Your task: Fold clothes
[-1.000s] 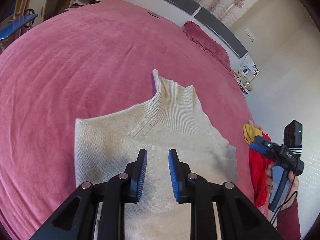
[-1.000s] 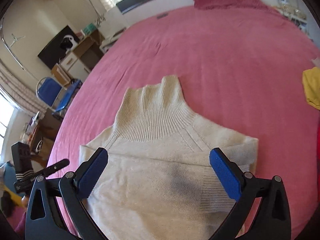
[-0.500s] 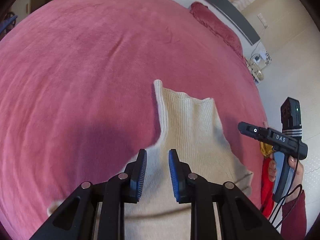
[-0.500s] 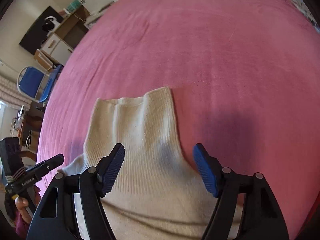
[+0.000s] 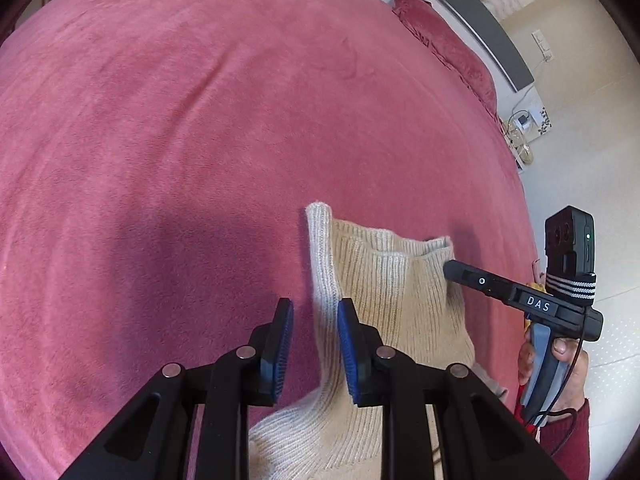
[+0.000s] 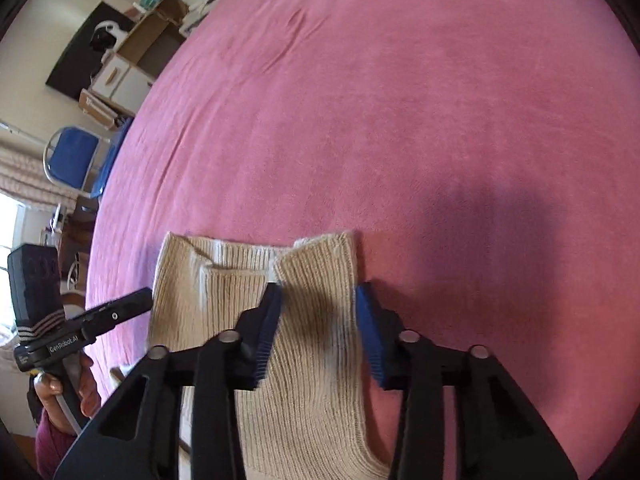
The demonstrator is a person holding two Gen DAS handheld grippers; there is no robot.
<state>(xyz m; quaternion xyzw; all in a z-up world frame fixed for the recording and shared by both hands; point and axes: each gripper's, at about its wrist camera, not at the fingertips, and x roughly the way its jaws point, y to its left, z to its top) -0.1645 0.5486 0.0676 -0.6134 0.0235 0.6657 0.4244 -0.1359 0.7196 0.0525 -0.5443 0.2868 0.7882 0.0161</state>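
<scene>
Both your claws have swung forward from the sweater's body to its collar on the bed. Your right claw is closing around the collar's right edge; the left claw stays part-spread astride the left edge, pinching nothing yet.

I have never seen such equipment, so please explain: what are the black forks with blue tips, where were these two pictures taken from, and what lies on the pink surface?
There is no machine here: a person holds a hand tool in each hand, each with two jaws and a camera looking along them. One picture comes from the left gripper, the other from the right gripper. Each view also shows the other tool in a hand at its edge. On the pink bedspread lies a cream ribbed turtleneck sweater. The left jaws straddle one edge of its collar without pinching it. The right jaws are closing around the other edge and are not yet gripping it.
</scene>
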